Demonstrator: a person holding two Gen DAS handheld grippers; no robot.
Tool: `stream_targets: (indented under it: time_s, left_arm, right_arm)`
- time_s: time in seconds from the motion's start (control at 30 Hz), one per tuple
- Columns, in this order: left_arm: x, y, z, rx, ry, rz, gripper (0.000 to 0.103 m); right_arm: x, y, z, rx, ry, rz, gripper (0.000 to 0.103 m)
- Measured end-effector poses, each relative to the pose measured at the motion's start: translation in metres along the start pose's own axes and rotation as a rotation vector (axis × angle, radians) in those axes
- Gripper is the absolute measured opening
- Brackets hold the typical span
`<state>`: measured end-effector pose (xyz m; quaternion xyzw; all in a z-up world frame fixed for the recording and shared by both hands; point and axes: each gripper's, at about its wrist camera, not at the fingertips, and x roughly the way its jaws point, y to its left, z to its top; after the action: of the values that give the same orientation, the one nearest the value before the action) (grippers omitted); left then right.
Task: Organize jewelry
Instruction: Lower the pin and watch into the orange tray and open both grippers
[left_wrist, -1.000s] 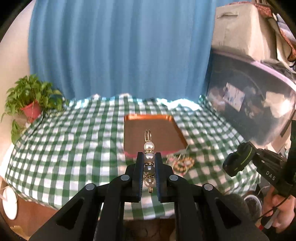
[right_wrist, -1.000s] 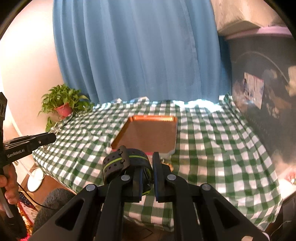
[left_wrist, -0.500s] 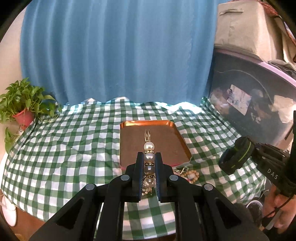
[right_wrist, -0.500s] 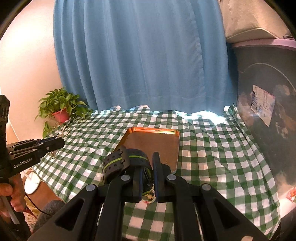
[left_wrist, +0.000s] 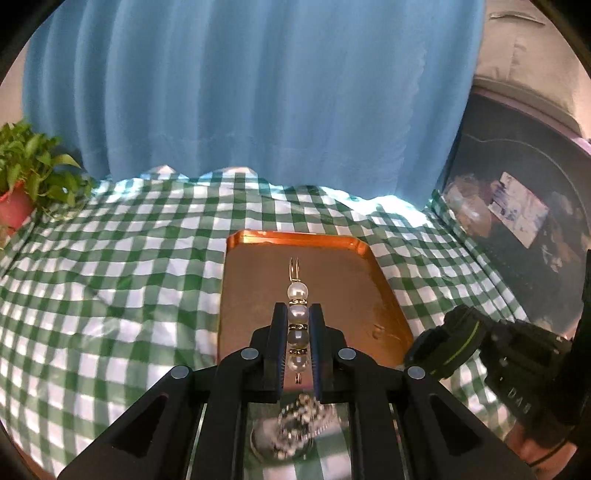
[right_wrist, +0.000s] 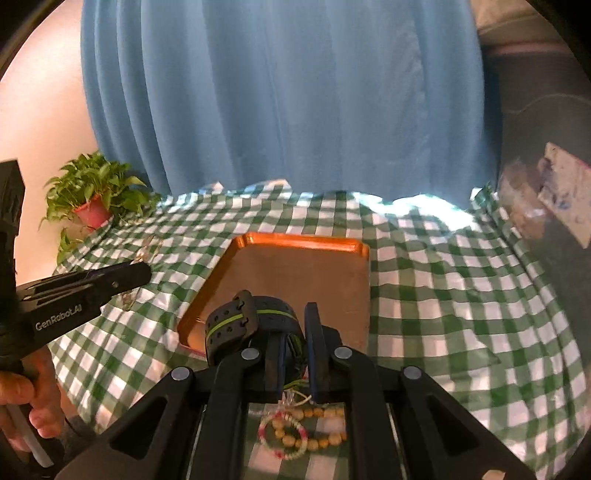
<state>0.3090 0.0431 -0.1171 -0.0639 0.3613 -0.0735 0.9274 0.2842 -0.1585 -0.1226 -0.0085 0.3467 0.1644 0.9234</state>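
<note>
While bringing both pieces in over the copper tray (left_wrist: 295, 236), hold each grip as it is. Left tongs (left_wrist: 298, 308) nearly shut, clamped on the pearl hairpin (left_wrist: 297, 291) along its lower pearls, with the top pearl and the wire prongs jutting forward above the tray floor. Right tongs (right_wrist: 295, 325) nearly shut as well, pinching the black wristband with the green stripe (right_wrist: 236, 325) by one side, its loop bulging out to the left of the jaws.

To set them down well, come low before letting go. Flatten the hairpin toward the tray floor and open slowly, since round pearls probably roll. Lay the wristband beside the pin, not across it, and well inside the raised rim. Open one pair of tongs at a time, so that neither bumps the other over so small a tray.

From the left wrist: a clear look at the hairpin grip and how far the prongs reach. Below the tongs, a blurred sparkling piece (left_wrist: 299, 421) on the green-checked table (left_wrist: 110, 295), too smeared to name. At the right edge, the wristband seen from the side.

From the right wrist: no sight of the hairpin, only the left tongs side-on and a hand (right_wrist: 26, 402) on their handle. On the cloth just short of the tray's near rim, beaded bracelets (right_wrist: 295, 432), one tan and one pink and white, hidden from the other camera.
</note>
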Motion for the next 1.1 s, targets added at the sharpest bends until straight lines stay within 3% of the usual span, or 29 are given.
stream_targets:
  time_s: [0.2, 0.33, 0.43, 0.53, 0.57, 0.63, 0.73, 1.0, 1.07, 1.1]
  left_arm:
    - [0.051, 0.009, 0.005, -0.005, 0.040, 0.002, 0.012]
    - [0.072, 0.015, 0.007, -0.022, 0.035, 0.003, 0.012]
    - [0.088, 0.017, 0.008, -0.011, 0.049, 0.023, 0.012]
    - [0.104, 0.016, 0.007, 0.027, 0.044, 0.043, 0.012]
    - [0.112, 0.014, 0.005, 0.062, 0.040, 0.081, 0.012]
    - [0.124, 0.015, 0.003, 0.091, 0.058, 0.112, 0.012]
    - [0.146, 0.024, -0.001, 0.081, 0.116, 0.104, 0.012]
    - [0.167, 0.030, -0.013, 0.074, 0.159, 0.091, 0.012]
    - [0.167, 0.027, -0.016, 0.077, 0.193, 0.094, 0.015]
    - [0.165, 0.025, -0.016, 0.090, 0.214, 0.102, 0.021]
  right_arm:
    - [0.048, -0.006, 0.001, 0.005, 0.040, -0.007, 0.010]
    - [0.081, 0.000, 0.001, -0.057, 0.053, -0.044, 0.010]
    - [0.107, -0.004, 0.003, -0.002, 0.107, 0.023, 0.010]
    - [0.130, -0.004, 0.003, -0.001, 0.136, 0.012, 0.010]
    - [0.137, -0.004, 0.003, -0.004, 0.150, 0.005, 0.010]
    - [0.146, -0.004, 0.004, -0.009, 0.165, -0.001, 0.010]
    - [0.157, -0.008, 0.005, -0.007, 0.175, -0.020, 0.010]
    - [0.165, -0.003, 0.007, -0.044, 0.138, -0.072, 0.010]
    - [0.168, -0.002, 0.005, -0.043, 0.148, -0.086, 0.010]
    - [0.168, -0.001, 0.004, -0.041, 0.154, -0.097, 0.018]
